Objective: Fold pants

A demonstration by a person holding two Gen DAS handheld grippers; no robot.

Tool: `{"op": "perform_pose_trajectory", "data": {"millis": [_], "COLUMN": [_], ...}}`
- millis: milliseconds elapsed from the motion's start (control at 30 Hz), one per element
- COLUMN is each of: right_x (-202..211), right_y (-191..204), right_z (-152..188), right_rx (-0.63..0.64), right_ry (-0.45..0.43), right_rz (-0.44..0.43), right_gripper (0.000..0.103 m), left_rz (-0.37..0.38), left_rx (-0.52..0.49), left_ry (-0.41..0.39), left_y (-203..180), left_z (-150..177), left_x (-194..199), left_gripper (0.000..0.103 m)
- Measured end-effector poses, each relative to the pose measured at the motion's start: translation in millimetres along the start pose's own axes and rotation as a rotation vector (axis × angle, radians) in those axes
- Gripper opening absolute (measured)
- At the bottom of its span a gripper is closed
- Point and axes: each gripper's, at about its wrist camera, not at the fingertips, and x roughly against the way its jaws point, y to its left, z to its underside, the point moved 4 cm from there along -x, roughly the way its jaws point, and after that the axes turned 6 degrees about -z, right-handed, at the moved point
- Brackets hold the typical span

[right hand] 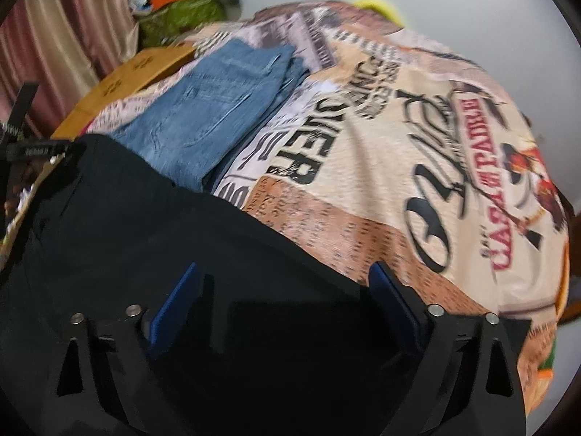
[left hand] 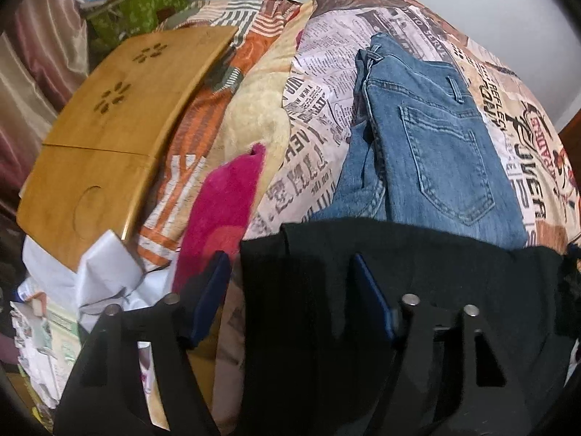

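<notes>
Two views: each wrist camera looks along its own claw over a bed spread with a newspaper-print cover.

Left wrist, claw: the left claw (left hand: 290, 290) has its blue-padded fingers (left hand: 374, 298) set wide apart; black cloth lies between and under them, with no pinch visible.
Left wrist, black pants: the black pants (left hand: 417, 272) fill the lower right of the view, their far edge running across just below the jeans.
Left wrist, jeans: the folded blue jeans (left hand: 428, 145) lie flat on the bed cover (left hand: 316, 109), back pocket up, touching or slightly tucked under the black cloth's edge.
Left wrist, surroundings: a pink towel (left hand: 221, 210) lies left of the black pants; a wooden lap tray (left hand: 116, 138) sits further left on the bed; a green box (left hand: 145, 3) stands beyond it.

Right wrist, claw: the right claw (right hand: 287, 298) is spread open too, fingers well apart above the black pants (right hand: 181, 247), gripping nothing that can be seen.
Right wrist, black pants: they cover the lower left of the view, the edge slanting down toward the right finger.
Right wrist, jeans: the jeans (right hand: 214, 109), blurred, lie beyond the black cloth, on the bed cover (right hand: 399, 163).
Right wrist, surroundings: the wooden lap tray (right hand: 145, 69) shows past the jeans, near pink curtains (right hand: 65, 36).
</notes>
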Motion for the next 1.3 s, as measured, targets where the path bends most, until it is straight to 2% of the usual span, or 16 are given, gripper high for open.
{"op": "perform_pose_trajectory", "data": {"millis": [133, 233, 300, 333, 500, 567, 733, 833, 933, 1000, 1033, 1167, 1300], "right_x": [-17, -24, -28, -30, -33, -33, -28, -23, -22, -23, -24, -26, -27], "right_y": [0, -1, 0, 3, 21, 26, 29, 30, 31, 31, 30, 30, 29], "right_z": [-4, -8, -10, -10, -10, -10, -7, -6, -5, -6, -6, -4, -4], "right_rx": [0.04, 0.02, 0.017, 0.028, 0.074, 0.089, 0.106, 0.099, 0.087, 0.081, 0.08, 0.079, 0.077], "right_ry": [0.047, 0.066, 0.075, 0.073, 0.062, 0.053, 0.038, 0.03, 0.03, 0.031, 0.031, 0.026, 0.014], "right_rz": [-0.016, -0.07, -0.088, -0.073, -0.057, -0.034, -0.018, -0.031, -0.038, -0.039, -0.039, -0.043, -0.04], "right_gripper": [0.08, 0.065, 0.051, 0.048, 0.013, 0.01, 0.007, 0.007, 0.007, 0.007, 0.007, 0.007, 0.007], "left_rz": [0.011, 0.02, 0.041, 0.052, 0.058, 0.053, 0.045, 0.077, 0.08, 0.081, 0.093, 0.123, 0.099], "left_rx": [0.006, 0.001, -0.003, -0.004, -0.033, -0.03, -0.032, -0.033, -0.027, -0.008, 0.006, 0.051, 0.022], "left_ry": [-0.001, -0.003, 0.002, 0.001, 0.001, 0.004, -0.007, 0.034, 0.081, 0.096, 0.102, 0.134, 0.098], "left_y": [-1, -2, -3, -4, -4, -2, 7, 8, 5, 5, 5, 4, -5], "left_z": [-3, -4, -3, -3, 1, 3, 10, 14, 15, 14, 13, 6, -2], "left_x": [-4, -1, 4, 7, 18, 21, 34, 33, 23, 14, 9, -13, -14], "left_gripper": [0.055, 0.042, 0.028, 0.026, 0.016, 0.013, 0.012, 0.013, 0.021, 0.032, 0.033, 0.033, 0.022]}}
